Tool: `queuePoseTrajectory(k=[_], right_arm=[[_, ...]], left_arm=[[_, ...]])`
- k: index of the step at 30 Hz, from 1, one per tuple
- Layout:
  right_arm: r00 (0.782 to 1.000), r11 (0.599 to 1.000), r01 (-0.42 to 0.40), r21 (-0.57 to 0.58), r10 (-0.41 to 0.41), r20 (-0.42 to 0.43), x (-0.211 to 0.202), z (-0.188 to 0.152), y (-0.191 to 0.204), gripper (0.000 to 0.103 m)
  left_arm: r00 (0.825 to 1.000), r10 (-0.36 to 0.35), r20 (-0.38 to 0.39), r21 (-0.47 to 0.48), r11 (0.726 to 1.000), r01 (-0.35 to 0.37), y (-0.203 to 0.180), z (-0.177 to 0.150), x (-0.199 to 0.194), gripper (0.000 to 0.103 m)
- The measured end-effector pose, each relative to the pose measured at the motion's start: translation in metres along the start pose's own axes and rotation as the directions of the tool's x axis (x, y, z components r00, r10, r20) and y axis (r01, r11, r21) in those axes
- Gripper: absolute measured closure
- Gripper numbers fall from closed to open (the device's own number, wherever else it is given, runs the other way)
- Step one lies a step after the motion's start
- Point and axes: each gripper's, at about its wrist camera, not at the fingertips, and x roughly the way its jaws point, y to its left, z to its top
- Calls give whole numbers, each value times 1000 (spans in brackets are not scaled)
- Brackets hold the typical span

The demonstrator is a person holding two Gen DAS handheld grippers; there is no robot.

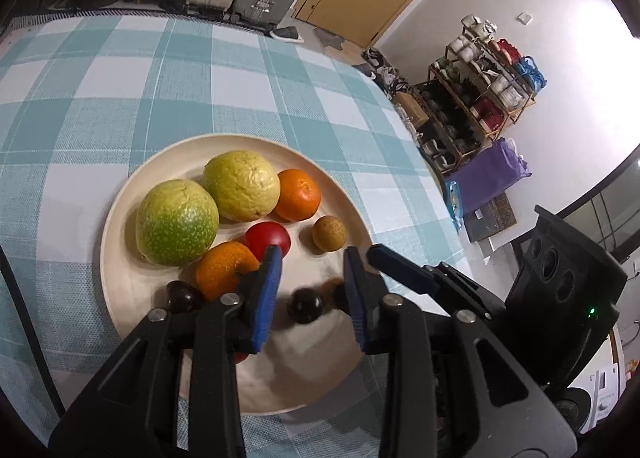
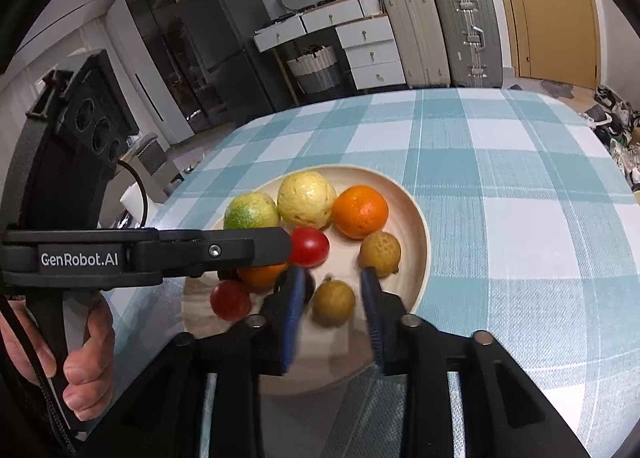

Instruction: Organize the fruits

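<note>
The table [image 1: 100,70] has a teal and white check cloth, and a big round cream plate [image 1: 120,194] sits on it with all the fruit piled in. The biggest pieces, a speckled green citrus [image 1: 177,223] and a yellow-green one [image 1: 241,186], sit touching at the plate's far side, with an orange [image 1: 299,195] right beside the yellow one. Then there's a red tomato [image 1: 269,239] mid-plate, a small brown longan [image 1: 329,233] close by, and a dark round fruit [image 1: 305,305] lying between the left claw [image 1: 314,260] fingers, which are spread wide and holding nothing. The right claw [image 2: 332,274] is open too, straddling another longan [image 2: 334,303] without gripping it.
</note>
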Motion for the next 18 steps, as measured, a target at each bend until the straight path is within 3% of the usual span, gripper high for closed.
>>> queuePoseTrajectory(k=[1, 3, 5, 7, 11, 13, 18], right_arm=[[1000, 1000, 8, -1, -8, 11, -2, 0, 0, 47], [999, 1000, 9, 3, -9, 32, -9, -1, 0, 46], [999, 1000, 17, 15, -17, 50, -17, -4, -1, 43], [997, 999, 27, 30, -29, 72, -26, -8, -3, 33], [992, 997, 54, 50, -60, 111, -45, -14, -6, 31], [989, 996, 66, 67, -74, 130, -54, -16, -9, 23], [975, 992, 77, 97, -95, 201, -82, -19, -7, 15]], left_arm=[[1000, 4, 9, -1, 1000, -4, -1, 0, -3, 64], [1000, 5, 30, 2, 1000, -6, -2, -1, -10, 51], [999, 12, 53, 7, 1000, -12, -4, -3, -19, 50], [998, 12, 62, 9, 1000, -12, -6, -5, -25, 50], [996, 39, 84, 30, 999, -42, -13, -12, -39, 49], [994, 54, 98, 37, 998, -58, -17, -18, -48, 47], [983, 107, 150, 75, 990, -119, -27, -30, -72, 46]])
